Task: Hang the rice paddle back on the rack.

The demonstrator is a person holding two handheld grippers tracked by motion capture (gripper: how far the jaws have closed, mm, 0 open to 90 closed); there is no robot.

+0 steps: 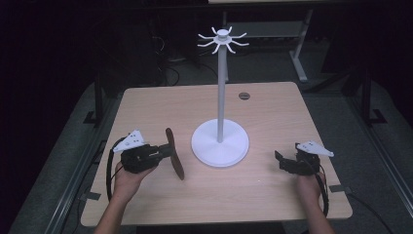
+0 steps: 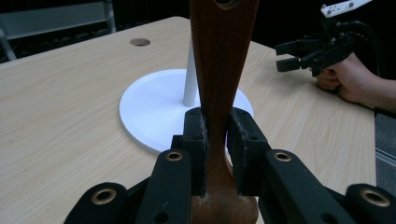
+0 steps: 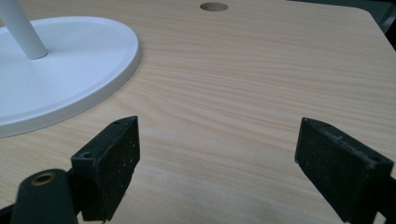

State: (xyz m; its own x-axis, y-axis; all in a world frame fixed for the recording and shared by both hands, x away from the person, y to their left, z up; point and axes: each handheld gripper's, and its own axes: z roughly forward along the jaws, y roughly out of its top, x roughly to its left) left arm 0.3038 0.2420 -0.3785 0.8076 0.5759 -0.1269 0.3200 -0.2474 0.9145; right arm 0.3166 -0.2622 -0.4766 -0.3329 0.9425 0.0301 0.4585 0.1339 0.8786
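Two forearms enter from the bottom edge. The left gripper [image 1: 168, 152] points inward, its jaws nearly closed in a clamp. The right gripper [image 1: 281, 161] also points inward, jaws spread wide.

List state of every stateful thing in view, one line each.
Left gripper: shut on the brown wooden utensil.
Brown wooden utensil: gripped, lifted off the table.
Right gripper: open, nothing between its jaws.
White hook stand: upright on the light wooden table, hooks bare.
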